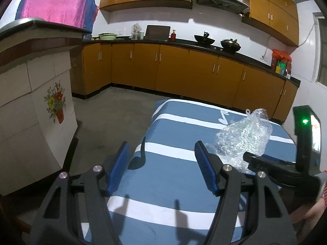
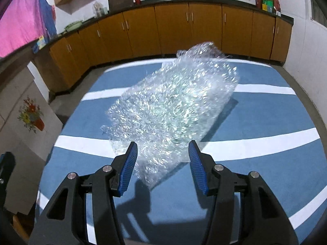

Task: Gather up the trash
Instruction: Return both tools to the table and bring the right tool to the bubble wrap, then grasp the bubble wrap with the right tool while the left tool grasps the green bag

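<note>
A crumpled sheet of clear bubble wrap lies on a table covered by a blue cloth with white stripes. My right gripper points down at it with its blue pads apart. The wrap's near end sits between the pads, and neither pad visibly presses on it. In the left wrist view the same bubble wrap is to the right, with the right gripper's black finger at its near edge. My left gripper hangs open over the cloth, left of the wrap, with nothing between its fingers.
A white tiled counter with a flower picture stands to the left across a strip of concrete floor. Orange cabinets with woks on the worktop line the far wall. A striped sleeve shows at the right edge.
</note>
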Demonstrator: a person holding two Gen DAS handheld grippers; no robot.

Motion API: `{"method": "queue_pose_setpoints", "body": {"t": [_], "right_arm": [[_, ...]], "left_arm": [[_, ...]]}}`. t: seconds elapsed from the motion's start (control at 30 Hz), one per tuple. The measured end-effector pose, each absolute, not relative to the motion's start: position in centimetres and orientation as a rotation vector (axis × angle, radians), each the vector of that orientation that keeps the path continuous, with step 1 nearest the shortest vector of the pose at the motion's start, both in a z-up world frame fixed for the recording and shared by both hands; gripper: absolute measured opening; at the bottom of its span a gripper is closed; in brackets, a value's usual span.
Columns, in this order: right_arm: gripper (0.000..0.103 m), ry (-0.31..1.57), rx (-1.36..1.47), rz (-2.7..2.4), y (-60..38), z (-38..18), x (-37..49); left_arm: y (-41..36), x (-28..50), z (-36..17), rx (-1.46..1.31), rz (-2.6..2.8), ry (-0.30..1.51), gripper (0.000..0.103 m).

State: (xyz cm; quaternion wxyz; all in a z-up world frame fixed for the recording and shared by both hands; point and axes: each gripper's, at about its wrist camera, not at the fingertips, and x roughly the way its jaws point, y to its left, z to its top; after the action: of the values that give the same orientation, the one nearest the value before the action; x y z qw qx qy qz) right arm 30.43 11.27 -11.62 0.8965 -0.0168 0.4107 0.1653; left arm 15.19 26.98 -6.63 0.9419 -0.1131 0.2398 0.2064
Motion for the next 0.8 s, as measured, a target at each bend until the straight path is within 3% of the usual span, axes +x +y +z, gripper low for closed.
{"method": "queue_pose_setpoints", "body": {"t": [0.07,0.17,0.23,0.67,0.8], "right_arm": [[0.033,0.882,-0.065,0.330,11.3,-12.3,30.8],[0.017,0.886,-0.087,0.337,10.6,-12.6,30.3],[0.012,0.882,-0.096,0.337,10.0,-12.4,30.0],[0.009,0.787,-0.102,0.269,2.1,-10.2,27.8],[0.009,0.787,-0.094,0.230,-0.7,-9.9,27.9]], "left_arm": [[26.9,15.5,-6.8,-0.234,0.418,0.497,0.065],[26.4,15.7,-6.8,-0.229,0.413,0.500,0.065],[26.1,15.9,-6.9,-0.227,0.407,0.502,0.065],[22.9,18.7,-6.7,-0.216,0.307,0.528,0.065],[21.3,21.3,-7.2,-0.213,0.237,0.565,0.070]]}}
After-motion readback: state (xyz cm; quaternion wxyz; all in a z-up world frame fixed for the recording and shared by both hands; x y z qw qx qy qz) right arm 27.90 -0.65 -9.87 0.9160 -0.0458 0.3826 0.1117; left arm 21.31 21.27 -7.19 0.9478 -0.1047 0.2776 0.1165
